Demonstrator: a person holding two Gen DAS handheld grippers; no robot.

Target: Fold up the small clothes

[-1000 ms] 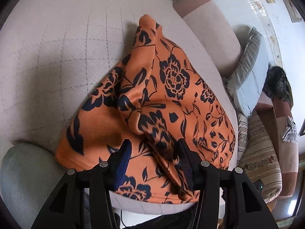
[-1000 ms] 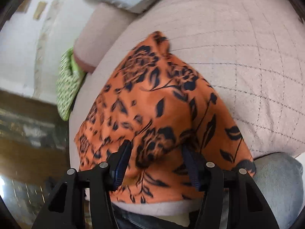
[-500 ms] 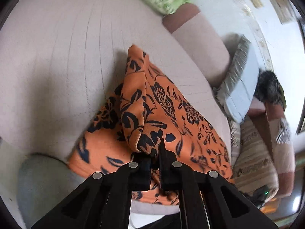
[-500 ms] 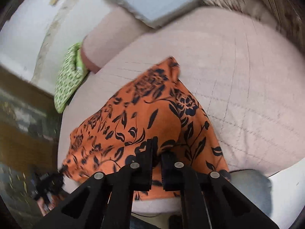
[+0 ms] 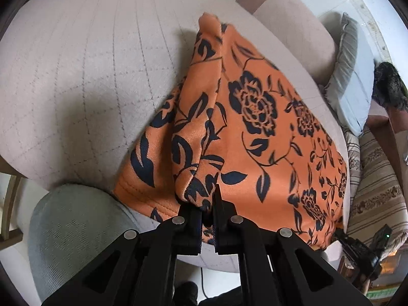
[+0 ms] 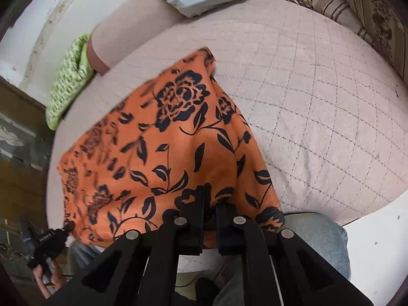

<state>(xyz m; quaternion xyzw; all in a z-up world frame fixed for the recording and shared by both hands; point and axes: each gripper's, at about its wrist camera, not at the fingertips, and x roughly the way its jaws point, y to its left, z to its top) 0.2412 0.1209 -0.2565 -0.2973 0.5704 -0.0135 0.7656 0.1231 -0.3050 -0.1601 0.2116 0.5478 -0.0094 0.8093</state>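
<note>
Since 1.0 s ago, both pairs of spread fingers have been pressed together on the orange floral garment [image 5: 257, 137]. Its raised fold is pinched by the left gripper [image 5: 207, 205] at lower centre; its near hem is pinched by the right gripper [image 6: 209, 207]. The garment is draped mid-frame over the quilted beige cushion [image 6: 318, 107].

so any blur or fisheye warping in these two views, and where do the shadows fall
Left wrist view: orange floral cloth mostly sharp, its shadow on the quilted beige cushion to the left; quilt lines bow strongly. Right wrist view: the cloth's left edge is smeared by motion blur, the quilting sharper.
</note>
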